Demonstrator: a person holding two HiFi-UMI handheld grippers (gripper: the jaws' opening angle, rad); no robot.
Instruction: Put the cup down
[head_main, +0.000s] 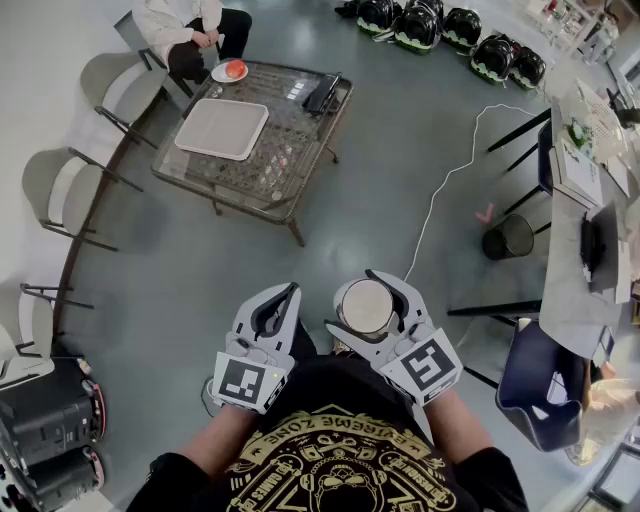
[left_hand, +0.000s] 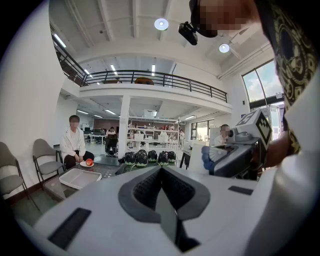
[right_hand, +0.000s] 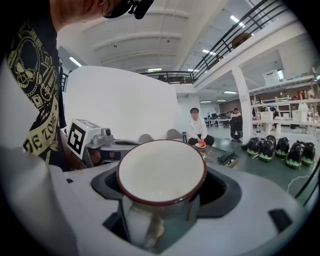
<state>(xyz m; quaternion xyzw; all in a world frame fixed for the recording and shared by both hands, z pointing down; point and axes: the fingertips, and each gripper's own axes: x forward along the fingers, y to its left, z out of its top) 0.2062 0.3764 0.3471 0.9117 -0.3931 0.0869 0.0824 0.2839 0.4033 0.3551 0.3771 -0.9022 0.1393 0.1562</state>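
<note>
A white enamel cup (head_main: 366, 308) with a dark red rim sits upright between the jaws of my right gripper (head_main: 368, 298), which is shut on it. The right gripper view shows the cup (right_hand: 161, 172) filling the jaws, mouth up and empty, its handle toward the camera. My left gripper (head_main: 288, 293) is just left of it, shut with nothing in it; in the left gripper view its jaws (left_hand: 161, 174) meet at a point. Both grippers hang over bare floor, well short of the glass coffee table (head_main: 295, 152).
On the coffee table lie a white tray (head_main: 222, 127), a plate with a red fruit (head_main: 231, 70) and a black device (head_main: 322, 95). A person (head_main: 190, 25) sits behind it. Chairs (head_main: 60, 190) line the left; a black bin (head_main: 508, 238), a white cable (head_main: 440, 190) and a desk (head_main: 575, 280) stand right.
</note>
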